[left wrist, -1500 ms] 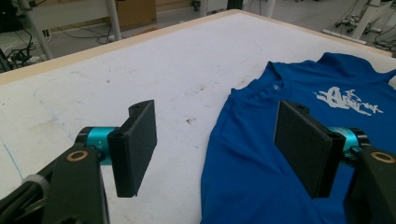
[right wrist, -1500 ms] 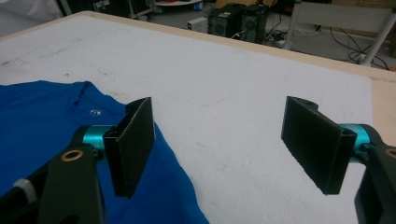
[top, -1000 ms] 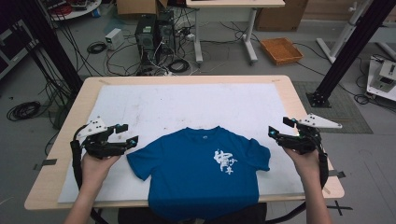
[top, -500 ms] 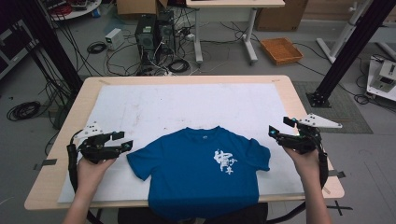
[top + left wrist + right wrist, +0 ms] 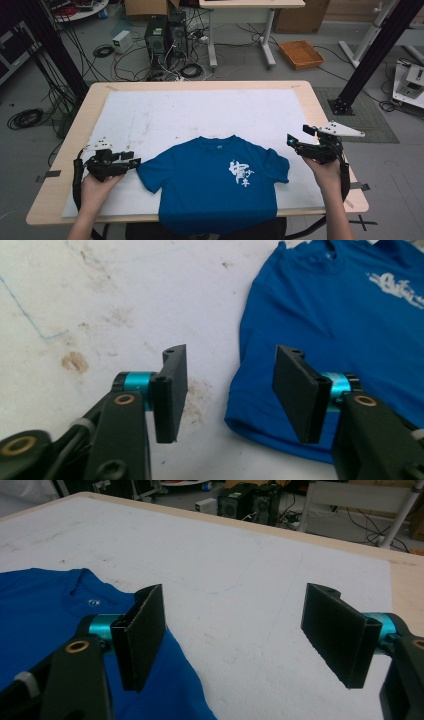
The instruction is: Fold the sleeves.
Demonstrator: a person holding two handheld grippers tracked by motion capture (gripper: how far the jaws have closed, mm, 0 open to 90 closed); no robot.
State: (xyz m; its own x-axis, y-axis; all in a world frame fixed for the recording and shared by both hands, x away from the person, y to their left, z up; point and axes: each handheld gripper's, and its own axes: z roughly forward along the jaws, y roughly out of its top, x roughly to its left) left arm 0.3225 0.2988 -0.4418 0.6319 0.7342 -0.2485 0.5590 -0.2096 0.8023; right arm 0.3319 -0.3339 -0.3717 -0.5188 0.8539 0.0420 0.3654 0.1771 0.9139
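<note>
A blue T-shirt lies flat, print side up, at the six o'clock edge of the worktop, on a stained white mat, its hem hanging off the near edge. The left gripper sits just at nine o'clock of the left sleeve; its fingers have just been closing yet remain parted, with the sleeve hem lying under the gap and no cloth pinched. The right gripper waits at three o'clock of the right sleeve, fingers spread wide and holding nothing. This looks like the approach to a sleeve grasp, likely for folding. Next the left fingers must slide over the hem and close on it; the right needs to move in toward its own sleeve
</note>
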